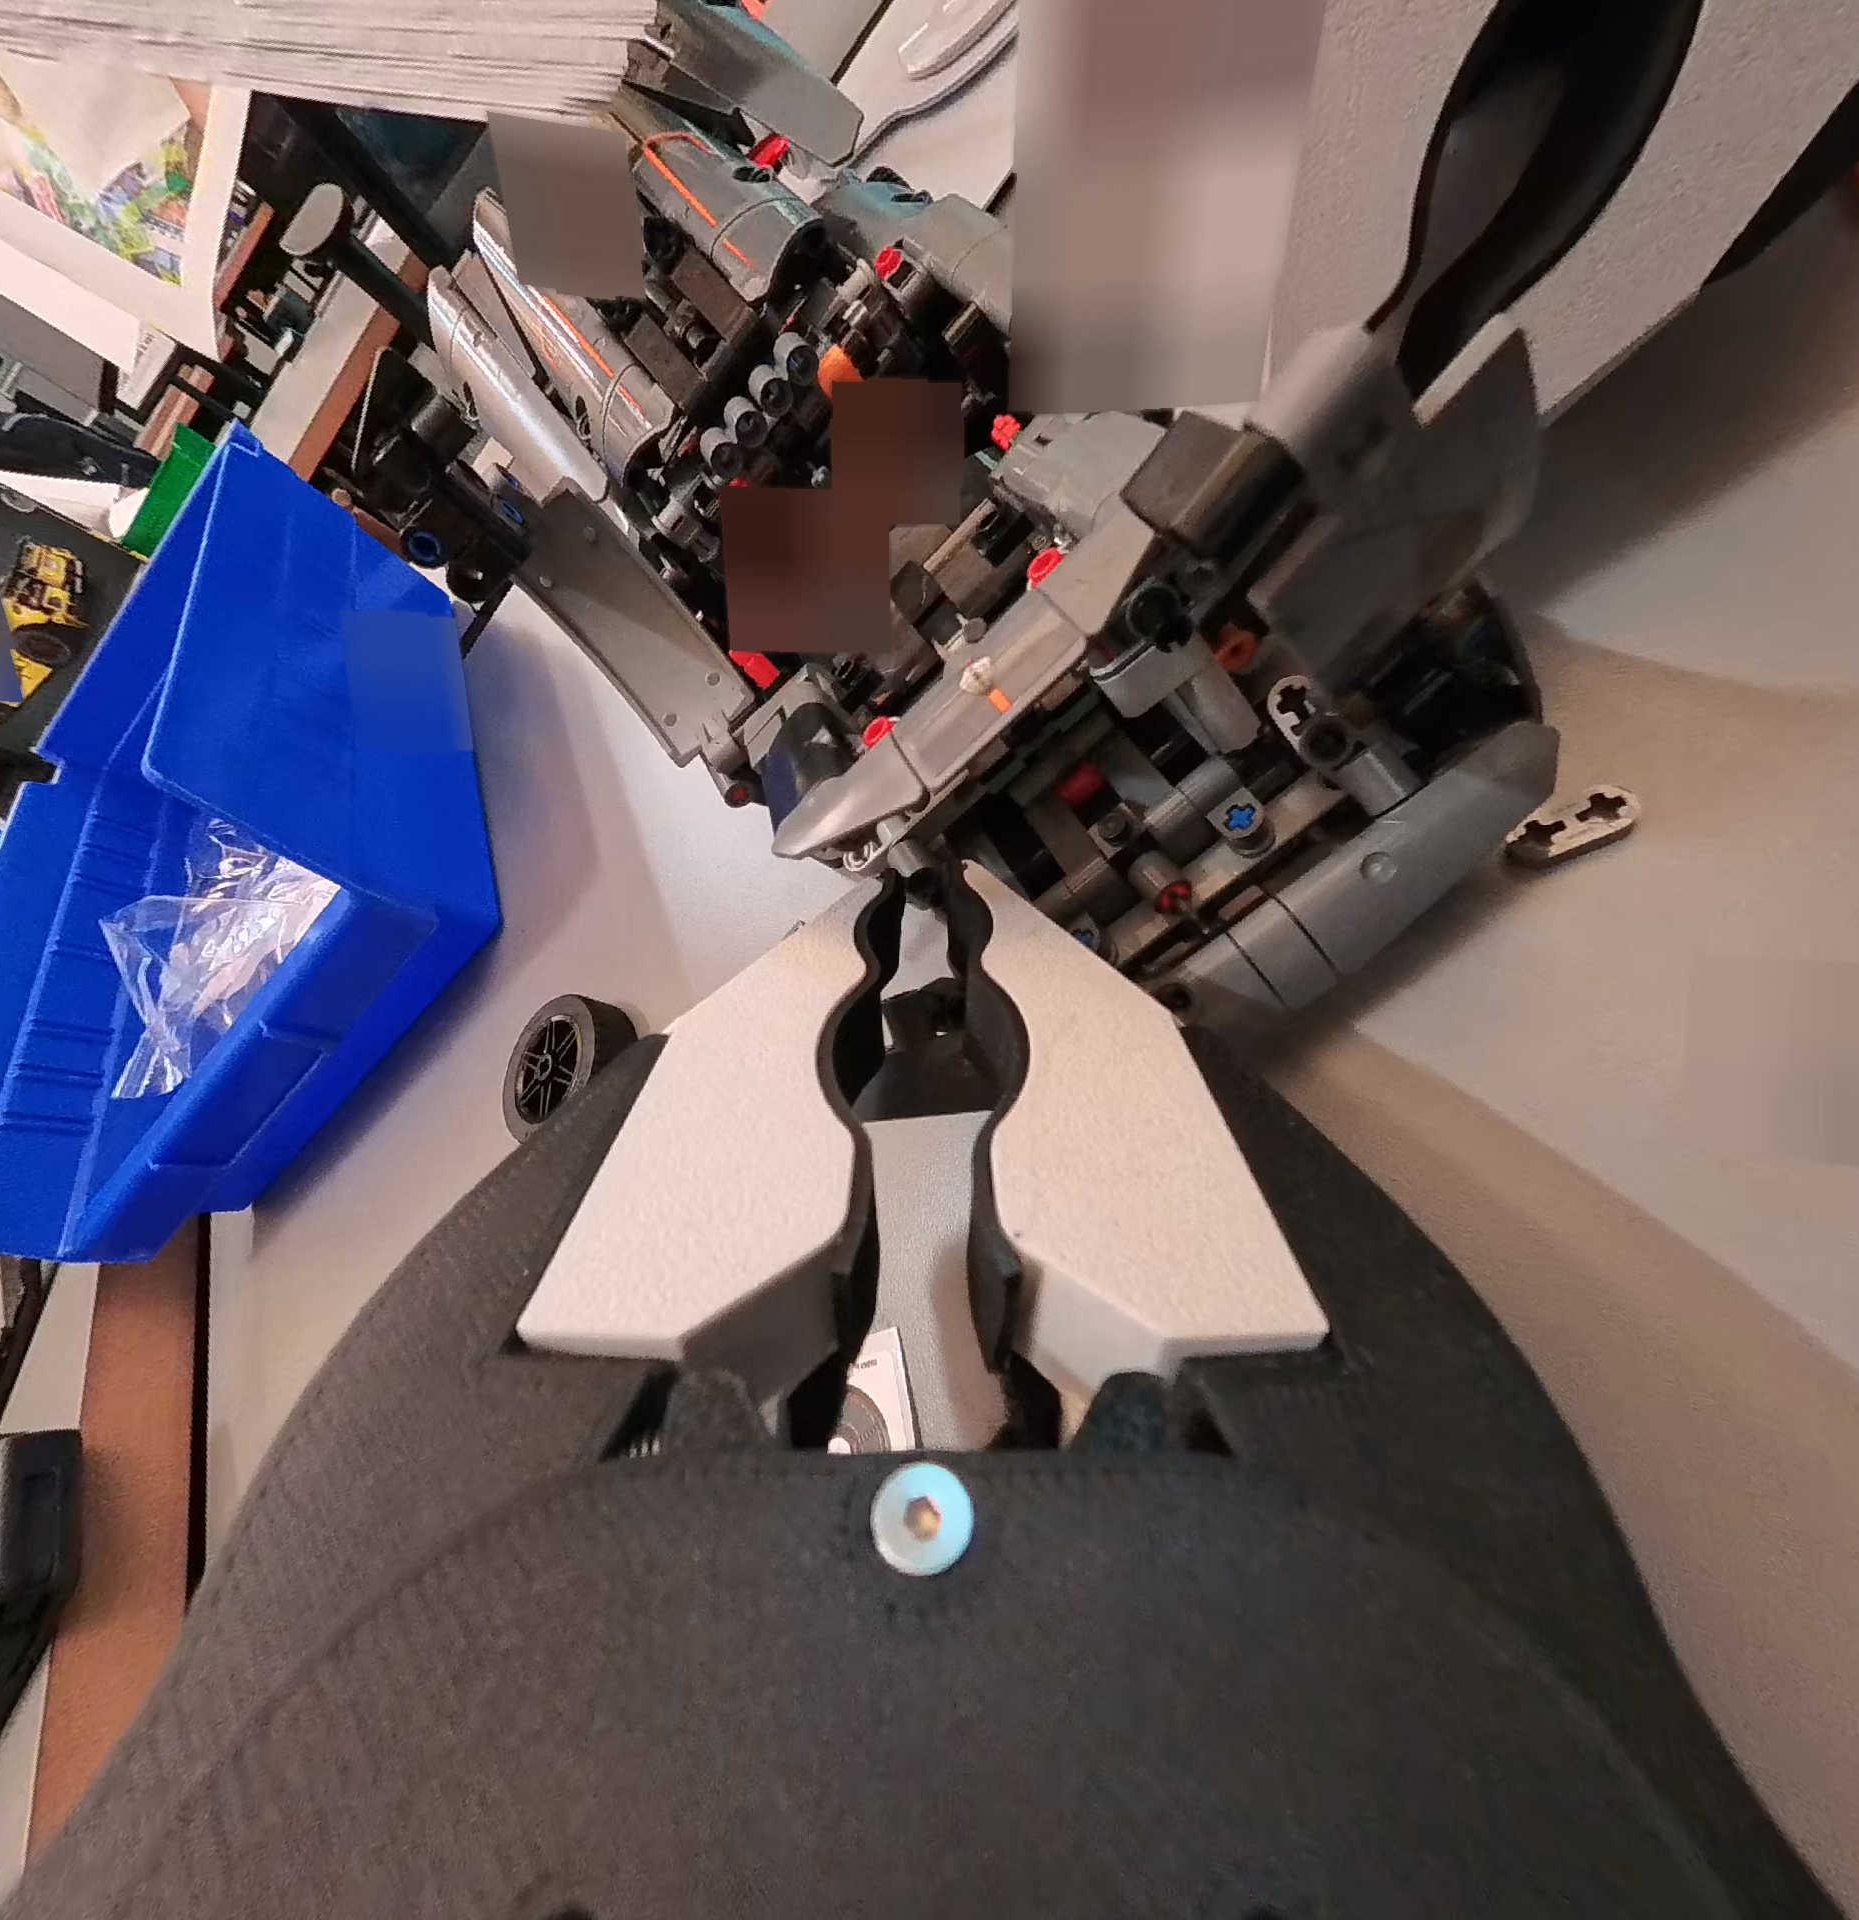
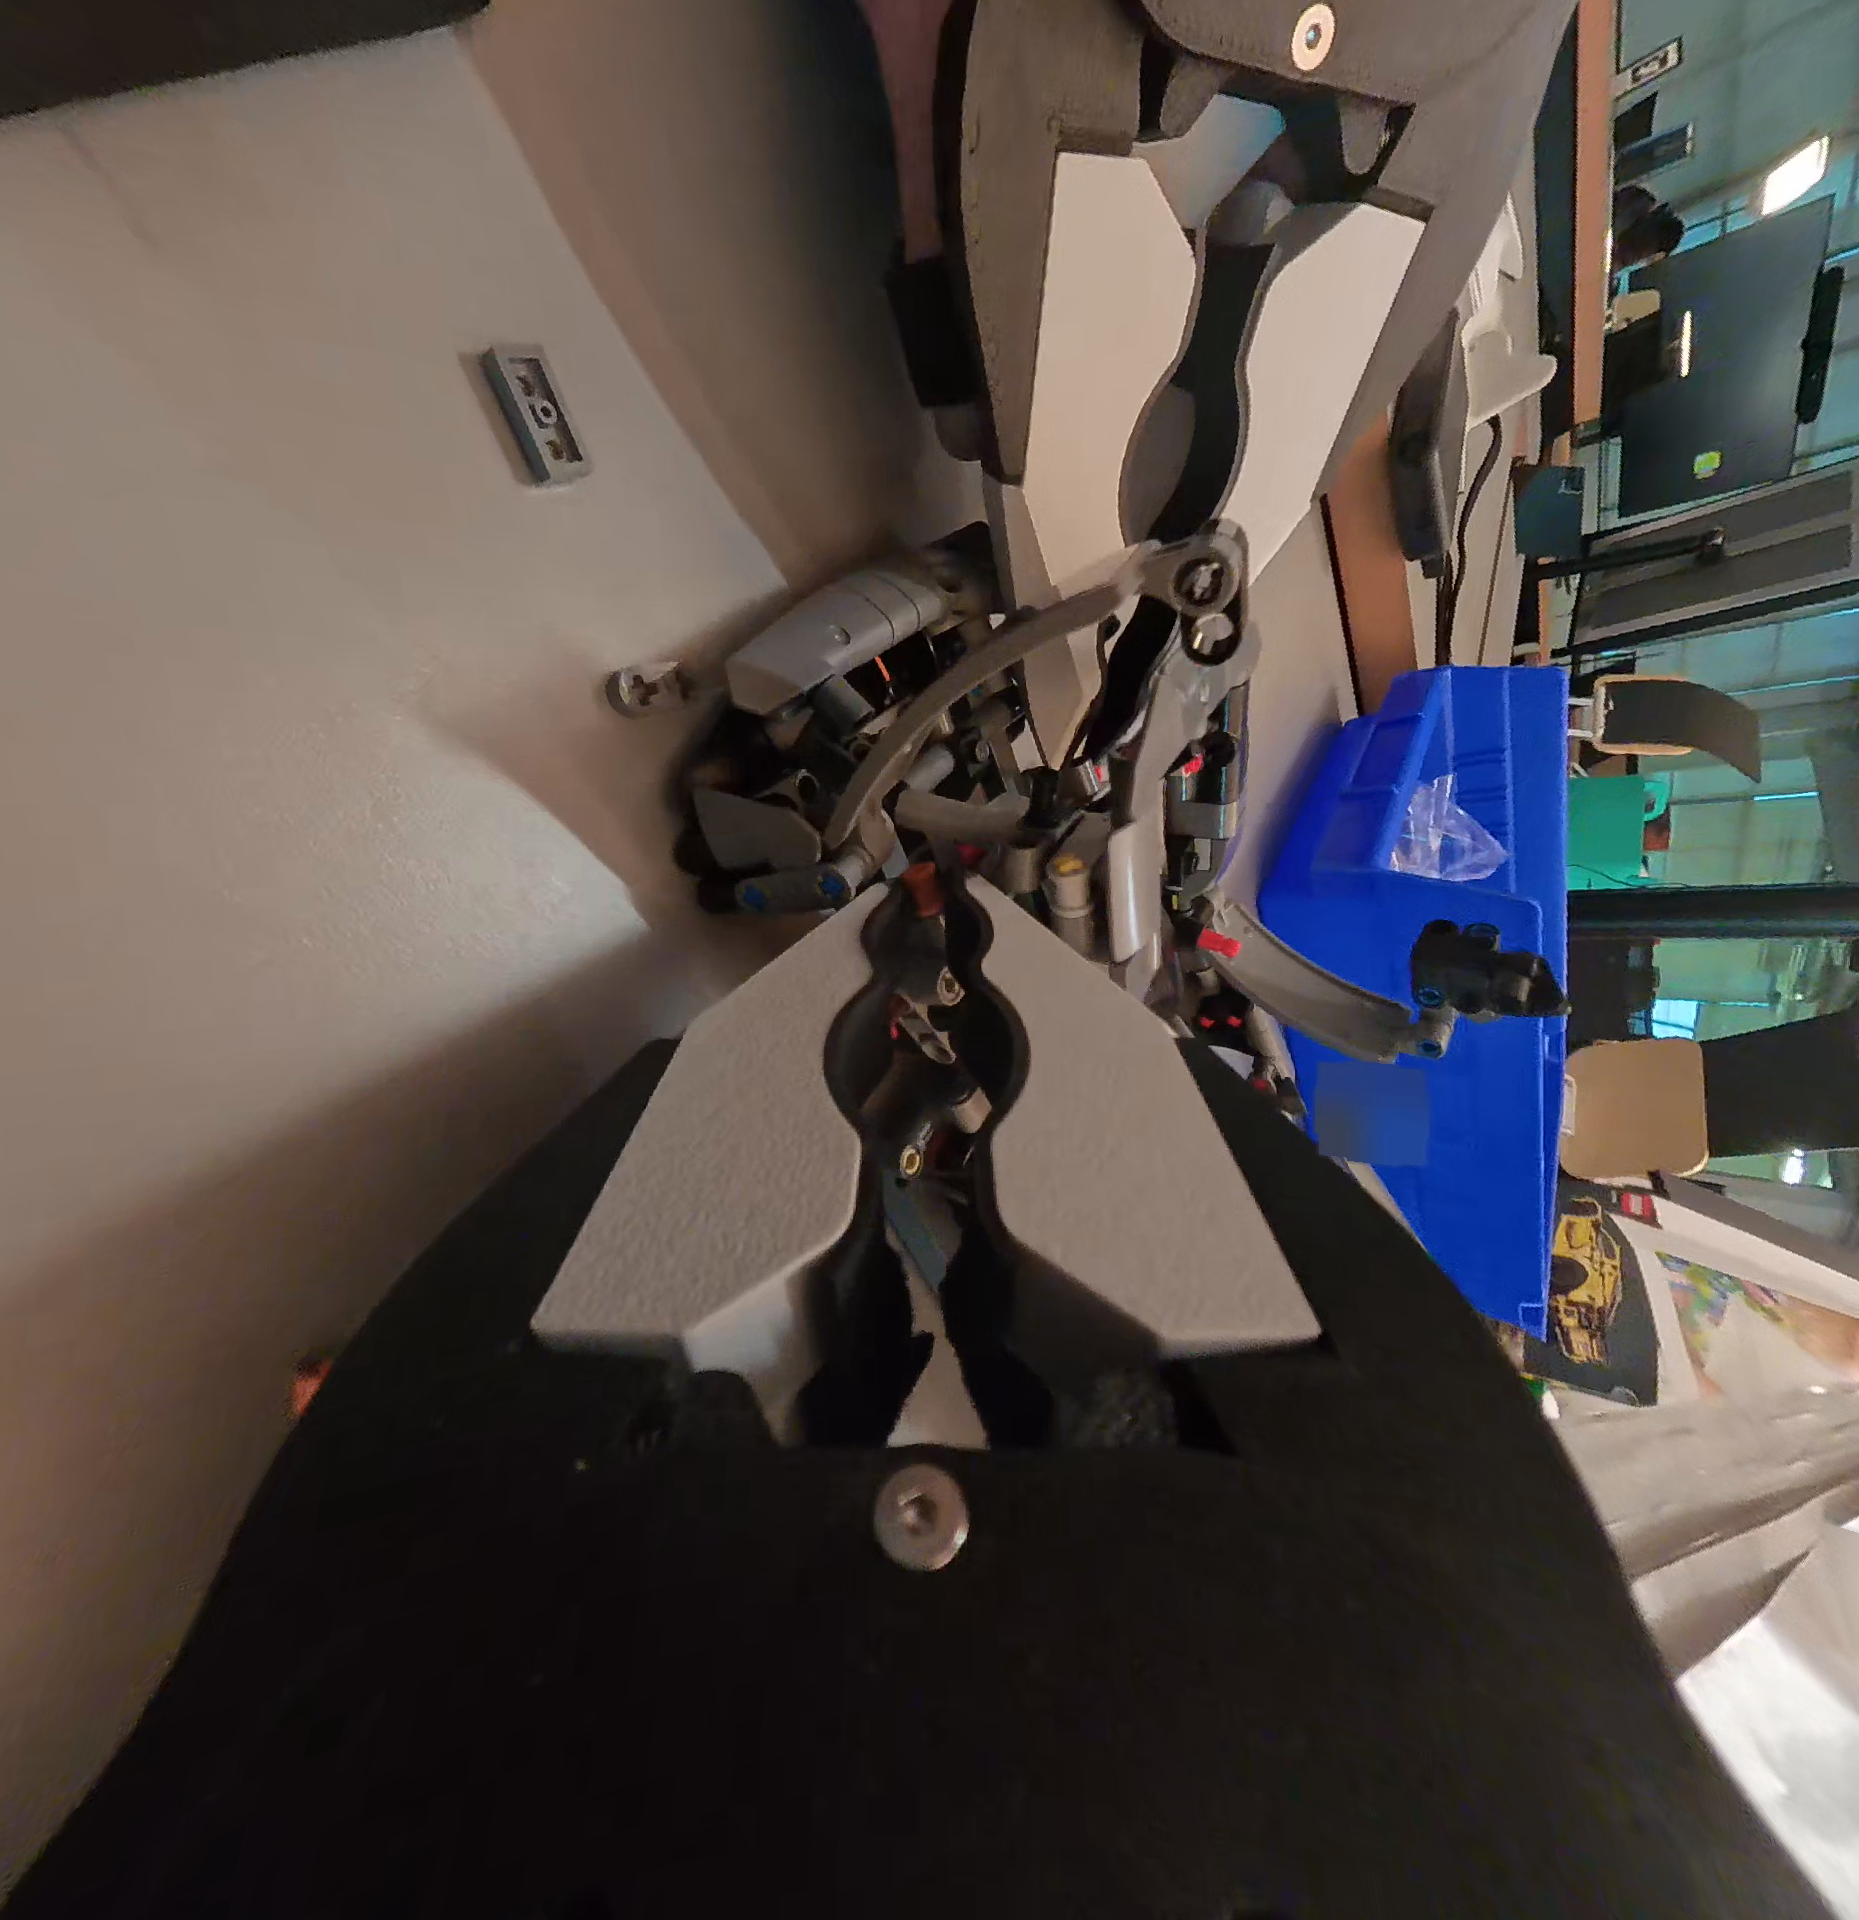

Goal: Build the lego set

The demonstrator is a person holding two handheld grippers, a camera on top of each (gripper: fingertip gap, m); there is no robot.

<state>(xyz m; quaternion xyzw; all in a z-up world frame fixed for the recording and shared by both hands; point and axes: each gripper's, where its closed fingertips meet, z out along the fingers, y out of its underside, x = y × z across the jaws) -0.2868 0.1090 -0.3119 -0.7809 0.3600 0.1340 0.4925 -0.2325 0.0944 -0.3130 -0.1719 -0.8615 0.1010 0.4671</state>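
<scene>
Left gripper [image 1: 923, 878] is nearly closed, its tips pinching the grey model [image 1: 1008, 665] on the white table [image 1: 613, 862]; right gripper [image 2: 927, 914] is closed on the model's parts; blue bin [image 1: 281, 790] sits beside.

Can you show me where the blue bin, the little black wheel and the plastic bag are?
blue bin [image 1: 281, 748]: left wrist view, on its near wall.
black wheel [image 1: 556, 1065]: left wrist view, on its spoked hub.
plastic bag [image 1: 213, 966]: left wrist view, middle of the clear bag.
</scene>
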